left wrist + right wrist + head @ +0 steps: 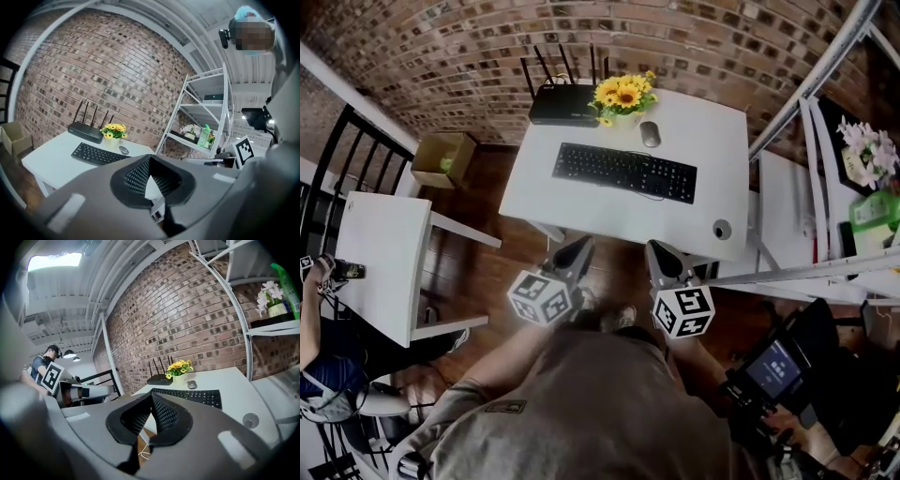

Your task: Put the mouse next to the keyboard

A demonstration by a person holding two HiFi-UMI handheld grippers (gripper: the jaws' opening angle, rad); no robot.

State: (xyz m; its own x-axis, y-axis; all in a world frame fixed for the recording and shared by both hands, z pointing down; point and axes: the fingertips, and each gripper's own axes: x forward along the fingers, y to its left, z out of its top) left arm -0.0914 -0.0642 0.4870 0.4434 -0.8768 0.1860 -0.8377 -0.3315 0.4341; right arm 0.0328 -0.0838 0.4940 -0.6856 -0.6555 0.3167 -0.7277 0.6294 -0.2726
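While left gripper (581,247) and right gripper (658,251) hang short of white table (581,202), both jaw pairs pressed together, nothing between. Mouse (650,134) on table behind keyboard (624,172), just beside sunflower pot (623,97), apart from keyboard. Router (564,105) left of pot, at far edge.

A brick wall (441,56) backs a white table (572,208) on seemingly wooden floor (492,187), beside metal shelving (206,86).
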